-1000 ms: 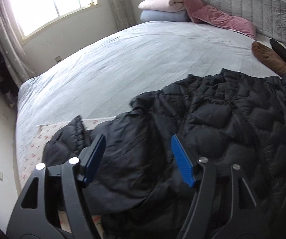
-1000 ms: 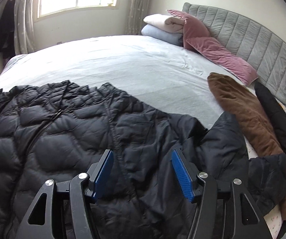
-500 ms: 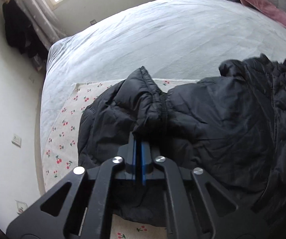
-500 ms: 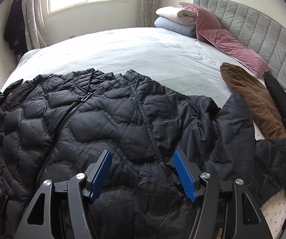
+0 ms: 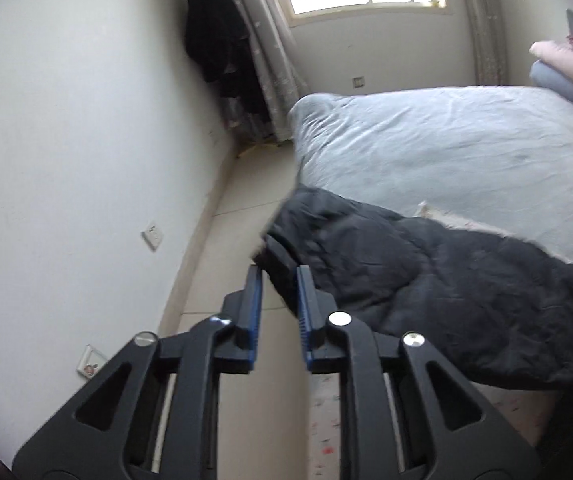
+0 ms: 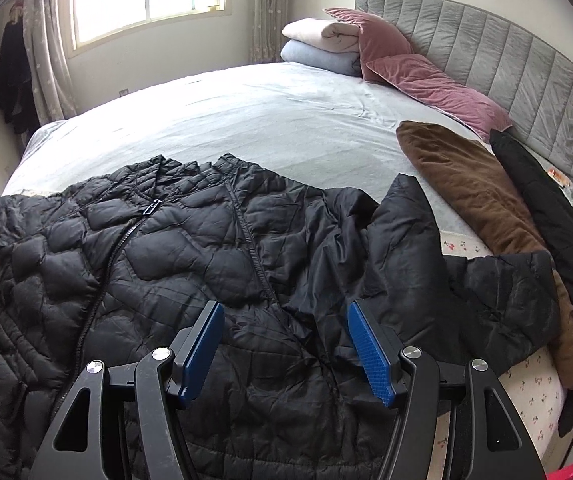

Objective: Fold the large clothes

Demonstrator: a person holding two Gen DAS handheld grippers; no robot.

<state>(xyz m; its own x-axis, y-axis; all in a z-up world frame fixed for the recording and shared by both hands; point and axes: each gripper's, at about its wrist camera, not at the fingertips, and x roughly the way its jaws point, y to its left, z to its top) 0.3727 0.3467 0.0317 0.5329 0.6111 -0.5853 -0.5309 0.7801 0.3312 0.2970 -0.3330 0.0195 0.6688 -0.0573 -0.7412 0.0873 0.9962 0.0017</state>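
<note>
One sleeve [image 5: 326, 236] sits in the narrowly parted left gripper [image 5: 279, 280], right gripper [image 6: 282, 344] wide apart over jacket [image 6: 158, 264]; cuff could slip out.

Quilted black jacket [image 6: 190, 264] has slightly shiny cloth; brown cushion [image 6: 466, 184] looks velvety, matt.

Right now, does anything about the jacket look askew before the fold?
Yes. On the black puffer jacket the right sleeve lies bunched and folded over itself beside the brown cushion, not flat. The left sleeve trails past the bed edge, its cuff between the left hand-held gripper fingers.
</note>
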